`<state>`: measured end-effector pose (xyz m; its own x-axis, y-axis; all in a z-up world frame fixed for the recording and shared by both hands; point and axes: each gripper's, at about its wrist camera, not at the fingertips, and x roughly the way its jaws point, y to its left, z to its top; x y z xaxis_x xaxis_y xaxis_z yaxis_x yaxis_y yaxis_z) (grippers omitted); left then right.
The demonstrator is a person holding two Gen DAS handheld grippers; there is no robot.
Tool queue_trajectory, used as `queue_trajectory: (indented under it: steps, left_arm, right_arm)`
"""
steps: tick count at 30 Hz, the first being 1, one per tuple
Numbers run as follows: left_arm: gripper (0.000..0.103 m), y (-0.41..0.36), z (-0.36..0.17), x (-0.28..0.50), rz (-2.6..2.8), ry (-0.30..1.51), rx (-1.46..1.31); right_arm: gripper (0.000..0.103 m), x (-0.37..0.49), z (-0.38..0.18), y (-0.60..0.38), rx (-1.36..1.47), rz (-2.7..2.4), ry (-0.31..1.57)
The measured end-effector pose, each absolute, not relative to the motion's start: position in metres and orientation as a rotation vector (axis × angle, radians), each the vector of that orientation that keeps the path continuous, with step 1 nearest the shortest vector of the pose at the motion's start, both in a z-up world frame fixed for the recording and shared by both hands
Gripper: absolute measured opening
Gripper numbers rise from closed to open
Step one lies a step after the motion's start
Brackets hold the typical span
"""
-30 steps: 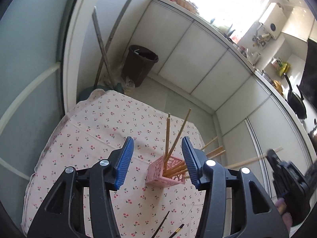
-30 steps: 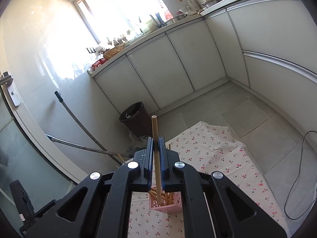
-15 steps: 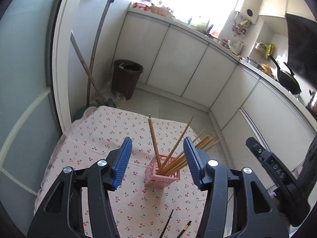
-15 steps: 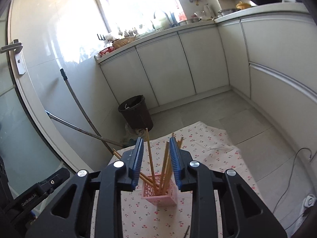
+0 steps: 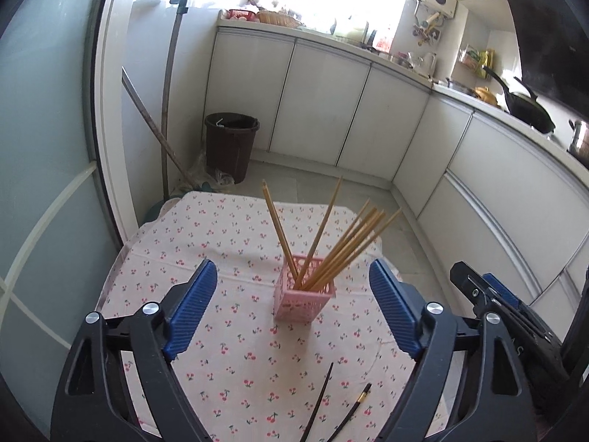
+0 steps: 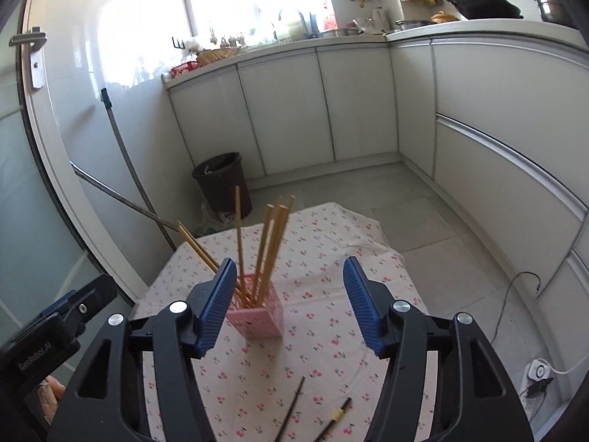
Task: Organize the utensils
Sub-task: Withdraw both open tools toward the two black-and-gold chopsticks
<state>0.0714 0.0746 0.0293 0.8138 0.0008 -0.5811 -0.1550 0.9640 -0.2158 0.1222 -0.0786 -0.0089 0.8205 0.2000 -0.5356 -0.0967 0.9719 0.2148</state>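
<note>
Left wrist view: left gripper point(image 5: 292, 307) released, jaws opening, nothing pressed between the blue pads point(image 5: 191, 309). Pink basket point(image 5: 303, 300) stands upright on the cherry-print cloth point(image 5: 184, 243), ahead of the gripper and between the lines of its two fingers, apart from both. Wooden chopsticks point(image 5: 331, 246) stand in it, fanned out. Two dark chopsticks point(image 5: 320, 403) lie on the cloth, nearer than the basket, below the fingertips. Right gripper point(image 5: 493, 298) visible at the right edge.

Right wrist view: right gripper point(image 6: 289, 304) released, jaws opening, holding nothing. Basket point(image 6: 257, 322) sits ahead, just beside the left-hand pad point(image 6: 217, 307), which overlaps it in view; contact unclear. Wooden chopsticks point(image 6: 270, 243) upright and leaning. Dark chopsticks point(image 6: 292, 403) on the cloth point(image 6: 331, 243), nearer, between the fingers.
</note>
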Motion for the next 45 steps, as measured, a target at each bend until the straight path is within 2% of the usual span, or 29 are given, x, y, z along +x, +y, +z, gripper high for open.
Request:
queue_trajectory:
  steps: [6,11,18,21,31,40,45]
  left_arm:
    - [0.086,0.063,0.013,0.071,0.076,0.658,-0.217]
    - [0.093,0.053,0.006,0.07,0.067,0.664,-0.187]
    - [0.095,0.043,-0.004,0.074,0.063,0.679,-0.156]
    - [0.096,0.039,-0.009,0.078,0.058,0.698,-0.151]
    - [0.096,0.021,-0.039,0.099,0.008,0.822,-0.133]
    - [0.096,0.02,-0.126,0.143,-0.026,1.216,-0.242]
    - [0.096,0.007,-0.163,0.152,-0.005,1.318,-0.22]
  right_arm:
    - [0.072,0.115,-0.025,-0.086,0.146,0.101,0.621]
    - [0.078,0.114,-0.034,-0.092,0.126,0.066,0.637]
    - [0.093,0.112,-0.039,-0.11,0.12,-0.003,0.639]
    - [0.095,0.11,-0.043,-0.115,0.115,-0.02,0.657]
    - [0.096,0.107,-0.064,-0.141,0.09,-0.055,0.745]
    - [0.096,0.11,-0.13,-0.186,0.379,-0.003,1.066]
    - [0.096,0.11,-0.154,-0.196,0.458,0.002,1.153]
